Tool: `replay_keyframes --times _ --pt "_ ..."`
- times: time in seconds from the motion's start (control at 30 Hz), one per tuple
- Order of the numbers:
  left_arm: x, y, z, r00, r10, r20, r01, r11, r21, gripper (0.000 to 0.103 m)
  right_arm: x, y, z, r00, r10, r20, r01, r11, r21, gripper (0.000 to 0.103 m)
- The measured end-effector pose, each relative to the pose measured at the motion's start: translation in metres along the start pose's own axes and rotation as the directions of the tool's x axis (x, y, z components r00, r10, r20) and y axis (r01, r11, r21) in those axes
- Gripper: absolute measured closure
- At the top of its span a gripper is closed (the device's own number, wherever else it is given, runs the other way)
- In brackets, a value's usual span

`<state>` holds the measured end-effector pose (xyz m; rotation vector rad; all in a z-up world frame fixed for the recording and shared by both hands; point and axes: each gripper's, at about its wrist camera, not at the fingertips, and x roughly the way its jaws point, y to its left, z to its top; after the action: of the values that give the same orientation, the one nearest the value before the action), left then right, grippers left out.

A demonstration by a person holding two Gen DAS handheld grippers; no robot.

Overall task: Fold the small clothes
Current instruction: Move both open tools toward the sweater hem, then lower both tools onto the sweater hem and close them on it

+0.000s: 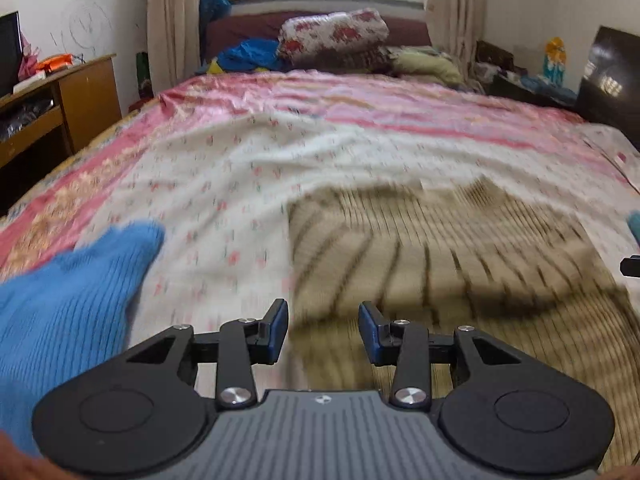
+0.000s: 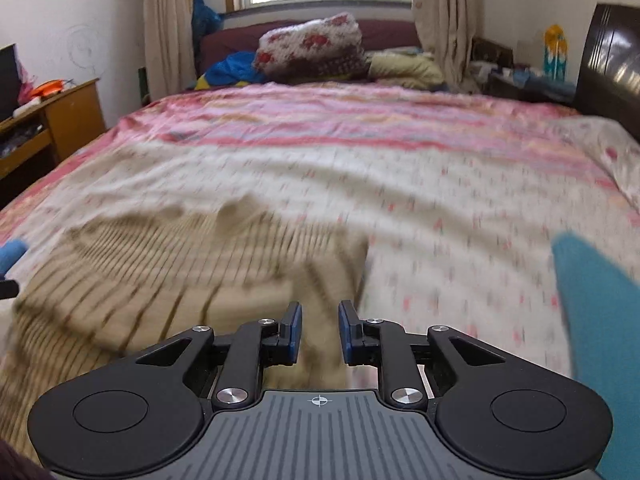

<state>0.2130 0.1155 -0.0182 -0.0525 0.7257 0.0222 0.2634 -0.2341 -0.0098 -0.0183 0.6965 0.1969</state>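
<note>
Lying flat on the bed (image 1: 224, 184), the striped garment (image 1: 440, 248) spreads just ahead of both grippers. The left gripper (image 1: 323, 330) hangs over its left edge, jaws apart and empty; the right gripper (image 2: 320, 332) likewise, jaws narrowly parted, gripping nothing.

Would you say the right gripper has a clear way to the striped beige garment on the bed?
Probably yes: the right gripper is open and empty, and the striped beige garment lies flat just ahead with nothing between them.
</note>
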Motion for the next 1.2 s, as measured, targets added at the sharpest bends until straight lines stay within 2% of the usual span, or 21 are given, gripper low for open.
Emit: replay_keyframes --times 0.1,0.27,0.47,0.67,0.83,0.9,1.03,1.2 --pt "-0.019 -0.001 -0.025 0.998 -0.034 -0.052 0.033 0.999 -0.006 0.058 -0.028 0.004 -0.028 0.999 0.031 -0.037 -0.031 0.999 0.013 0.083" --pt "-0.051 -0.008 -0.060 0.993 -0.077 -0.094 0.076 0.997 -0.018 0.058 -0.069 0.008 -0.059 0.996 0.060 -0.061 -0.058 0.998 0.036 0.082" --pt "-0.075 -0.007 -0.097 0.979 -0.122 -0.160 0.110 0.991 -0.082 0.057 -0.103 -0.002 -0.093 0.993 0.054 -0.105 -0.044 0.994 0.098 0.082" --pt "-0.094 -0.003 -0.129 0.957 -0.167 -0.237 0.138 0.981 -0.135 0.057 -0.124 -0.011 -0.127 0.981 0.031 -0.190 -0.009 0.993 0.119 0.082" --pt "-0.106 -0.008 -0.143 0.948 -0.179 -0.265 0.144 0.979 -0.145 0.055 -0.133 -0.015 -0.146 0.966 0.080 -0.245 -0.036 0.983 0.182 0.080" --pt "-0.108 -0.012 -0.146 0.941 -0.201 -0.271 0.164 0.974 -0.156 0.054 -0.135 -0.013 -0.153 0.961 0.094 -0.261 -0.042 0.980 0.195 0.076" --pt "-0.109 -0.021 -0.149 0.939 -0.200 -0.281 0.170 0.977 -0.126 0.055 -0.141 -0.011 -0.155 0.957 0.104 -0.269 -0.051 0.979 0.198 0.074" --pt "-0.110 -0.019 -0.151 0.933 -0.221 -0.285 0.183 0.971 -0.154 0.055 -0.142 -0.009 -0.160 0.947 0.112 -0.302 -0.049 0.977 0.210 0.074"
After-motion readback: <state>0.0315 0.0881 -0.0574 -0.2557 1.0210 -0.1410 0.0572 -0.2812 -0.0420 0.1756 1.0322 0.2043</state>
